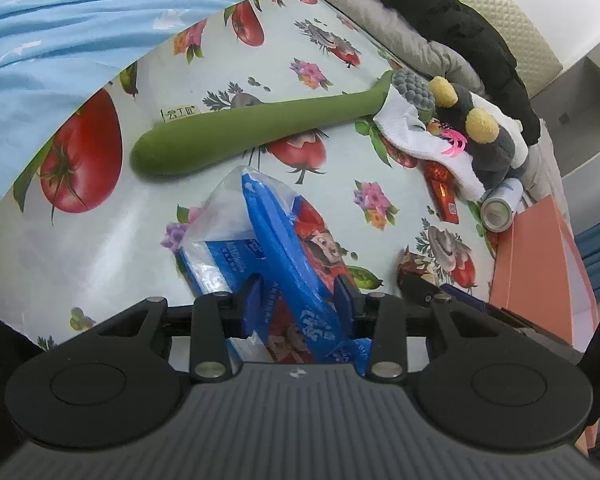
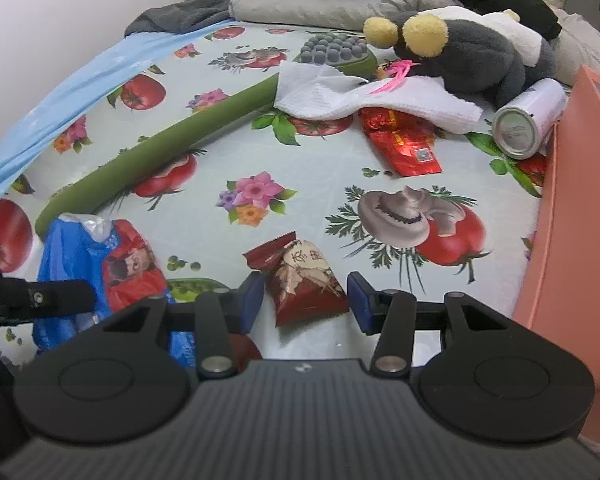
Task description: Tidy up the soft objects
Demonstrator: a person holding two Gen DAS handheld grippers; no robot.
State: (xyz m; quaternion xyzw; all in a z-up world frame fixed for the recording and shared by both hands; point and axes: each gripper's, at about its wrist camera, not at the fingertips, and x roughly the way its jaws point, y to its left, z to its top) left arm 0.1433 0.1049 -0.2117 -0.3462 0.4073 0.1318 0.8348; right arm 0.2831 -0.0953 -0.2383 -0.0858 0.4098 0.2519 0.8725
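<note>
The left hand-held gripper (image 1: 298, 304) is angled downward with its jaws partly closed; the right hand-held gripper (image 2: 306, 300) is likewise tilted down, jaws parted.

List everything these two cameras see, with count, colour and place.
tablecloth: one, pale with tomato prints, under everything
massage stick: one, green, grey knobbed head, far left
tissue pack: one, blue, in the left tongs
snack packet: one, brown-red, between the right tongs
foil packet: one, red, partly under the towel
towel: one, white, overlapping the stick
plush toy: one, grey, yellow ears, on the towel
can: one, white, lying beside the box
box: one, salmon, right edge
sheet: one, light blue, left edge
left tongs: one, black, blue pads, gripping tissue pack
right tongs: one, black, blue pads, open
</note>
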